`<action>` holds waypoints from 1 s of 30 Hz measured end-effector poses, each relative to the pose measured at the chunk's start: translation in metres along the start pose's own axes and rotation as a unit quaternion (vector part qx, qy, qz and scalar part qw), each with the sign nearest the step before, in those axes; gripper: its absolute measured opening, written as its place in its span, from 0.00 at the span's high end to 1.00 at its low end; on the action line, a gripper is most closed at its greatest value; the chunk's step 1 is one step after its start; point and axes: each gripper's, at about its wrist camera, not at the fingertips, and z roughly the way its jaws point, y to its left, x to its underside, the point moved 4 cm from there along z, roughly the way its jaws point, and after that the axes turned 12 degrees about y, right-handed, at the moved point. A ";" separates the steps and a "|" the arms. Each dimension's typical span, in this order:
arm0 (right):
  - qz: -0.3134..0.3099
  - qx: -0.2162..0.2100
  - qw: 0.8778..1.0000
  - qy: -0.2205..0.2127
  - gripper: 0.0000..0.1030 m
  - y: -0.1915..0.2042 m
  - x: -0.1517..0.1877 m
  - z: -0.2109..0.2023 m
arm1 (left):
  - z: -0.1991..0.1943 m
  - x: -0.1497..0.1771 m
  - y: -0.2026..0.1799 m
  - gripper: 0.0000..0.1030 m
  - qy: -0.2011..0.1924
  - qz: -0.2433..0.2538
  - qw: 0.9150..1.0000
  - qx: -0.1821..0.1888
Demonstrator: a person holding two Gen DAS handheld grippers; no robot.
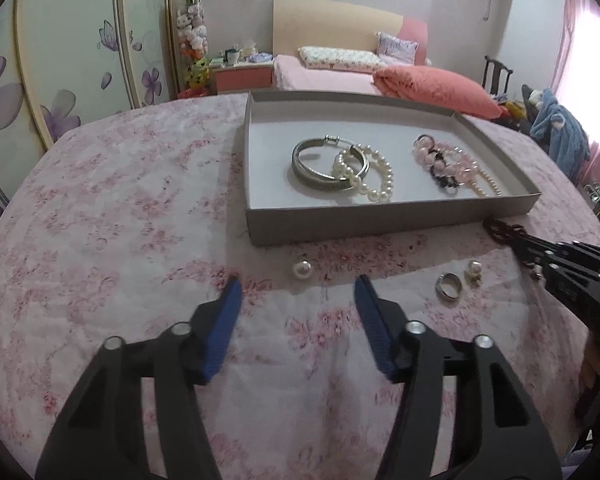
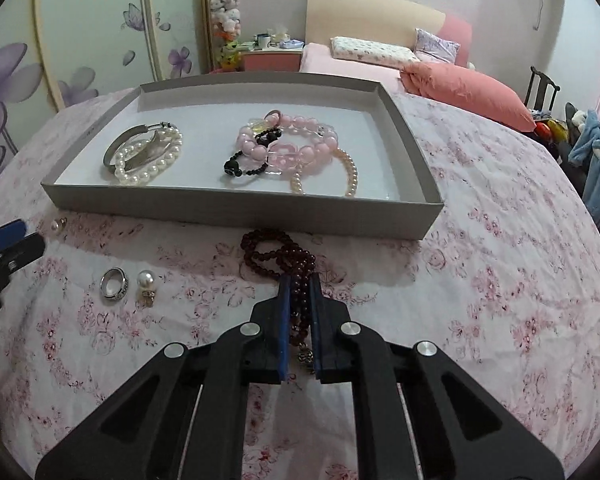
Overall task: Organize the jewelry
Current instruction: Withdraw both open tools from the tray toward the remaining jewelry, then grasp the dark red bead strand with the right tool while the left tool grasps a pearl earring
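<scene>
**Dark bead strand clamped; loose pieces left on the cloth**

Right gripper [image 2: 300, 280] sits nearest the lens, its blue pads closed narrow on a dark red bead strand [image 2: 278, 252]. Part of the strand runs between the pads; its loops lie on the floral cloth [image 2: 500, 300] just short of the grey tray's [image 2: 240, 208] near wall.

Left gripper [image 1: 298, 284] stands wide with nothing between its pads, just short of a pearl earring [image 1: 302, 269]. A silver ring [image 1: 449, 286] and a second pearl earring [image 1: 473, 270] lie to its right, close together.

Handling, judged: the strand is light, limp and will dangle and swing, so the loops need to clear the tray wall. The pearl earring is small, round and likely to roll or slip; a hold across the pearl looks safest. The ring lies flat and may be hard to get under.

Room: the tray's left part and rear are bare; a silver bangle [image 1: 320, 162] with a white pearl bracelet [image 1: 370, 176] and pink bead bracelets [image 2: 296, 140] fill its middle and right.
</scene>
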 end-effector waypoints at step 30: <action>0.019 -0.039 0.999 0.002 0.90 -0.007 -0.002 -0.001 | 0.024 -0.019 -0.014 0.86 0.020 0.006 1.000 -0.018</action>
